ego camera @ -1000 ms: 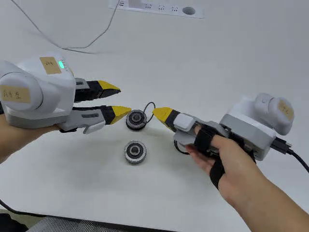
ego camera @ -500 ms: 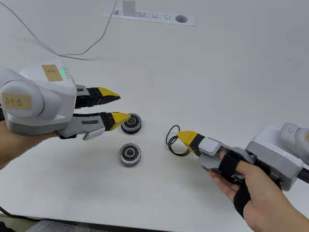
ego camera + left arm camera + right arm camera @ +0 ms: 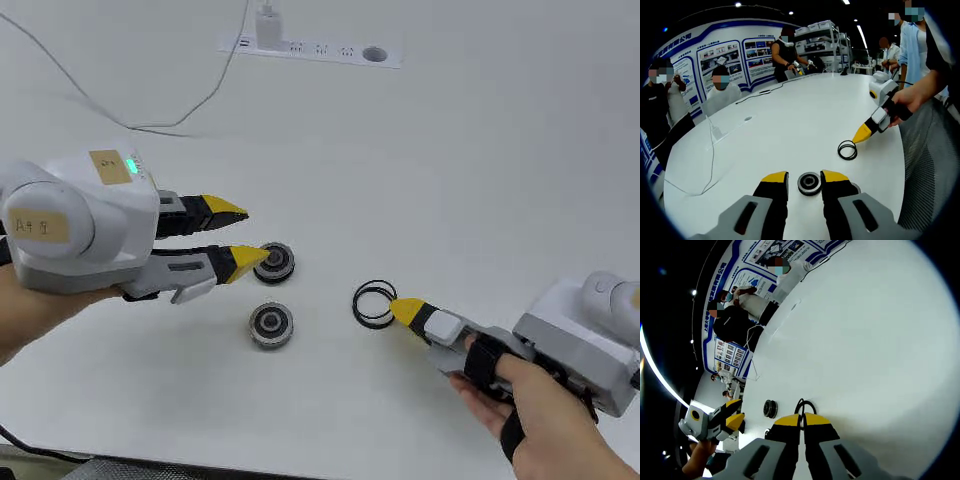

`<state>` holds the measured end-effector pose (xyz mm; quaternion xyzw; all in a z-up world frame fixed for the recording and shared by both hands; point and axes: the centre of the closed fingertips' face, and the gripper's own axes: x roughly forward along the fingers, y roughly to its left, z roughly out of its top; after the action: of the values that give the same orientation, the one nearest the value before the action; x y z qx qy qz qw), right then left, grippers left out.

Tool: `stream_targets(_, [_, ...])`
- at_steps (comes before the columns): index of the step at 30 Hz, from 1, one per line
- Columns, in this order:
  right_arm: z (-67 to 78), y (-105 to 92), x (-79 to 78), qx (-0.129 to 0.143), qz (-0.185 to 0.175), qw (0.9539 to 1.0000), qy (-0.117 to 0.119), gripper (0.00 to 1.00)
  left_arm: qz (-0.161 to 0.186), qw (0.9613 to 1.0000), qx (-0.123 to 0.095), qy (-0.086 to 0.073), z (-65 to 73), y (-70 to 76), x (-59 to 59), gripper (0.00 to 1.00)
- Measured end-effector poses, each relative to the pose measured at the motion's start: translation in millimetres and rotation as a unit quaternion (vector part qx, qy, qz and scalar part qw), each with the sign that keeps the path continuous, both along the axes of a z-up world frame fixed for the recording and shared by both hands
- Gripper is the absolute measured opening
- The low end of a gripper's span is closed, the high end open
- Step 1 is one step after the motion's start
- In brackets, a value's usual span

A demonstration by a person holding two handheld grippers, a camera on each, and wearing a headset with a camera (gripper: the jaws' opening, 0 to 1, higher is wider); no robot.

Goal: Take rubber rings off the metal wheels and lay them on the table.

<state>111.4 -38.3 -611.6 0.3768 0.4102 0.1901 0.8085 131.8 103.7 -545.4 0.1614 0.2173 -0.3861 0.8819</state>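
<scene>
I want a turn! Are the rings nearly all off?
Done: two rubber rings lie flat on the table. In hand: the right gripper, jaws shut, is at their edge; the left gripper, jaws open, is at one wheel. Left: that wheel and the nearer wheel, whose rims look dark, maybe more rings.

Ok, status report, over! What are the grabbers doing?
Left gripper open, jaws astride one metal wheel. Right gripper shut on rubber rings, flat on the table. Second wheel nearby, nothing in the way.
</scene>
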Motion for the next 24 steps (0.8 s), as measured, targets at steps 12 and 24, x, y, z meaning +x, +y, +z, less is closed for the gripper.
stream_targets(12, [-2.4,-6.1,-1.6,-0.048,0.022,0.9984,-0.020,0.08,-0.002,1.0000,0.005,0.006,-3.2,1.3,-0.5,0.26])
stream_targets(24, [20.3,11.4,7.3,-0.001,0.029,0.9978,-0.060,0.11,-0.013,0.9994,0.023,0.024,-21.2,1.1,2.8,0.26])
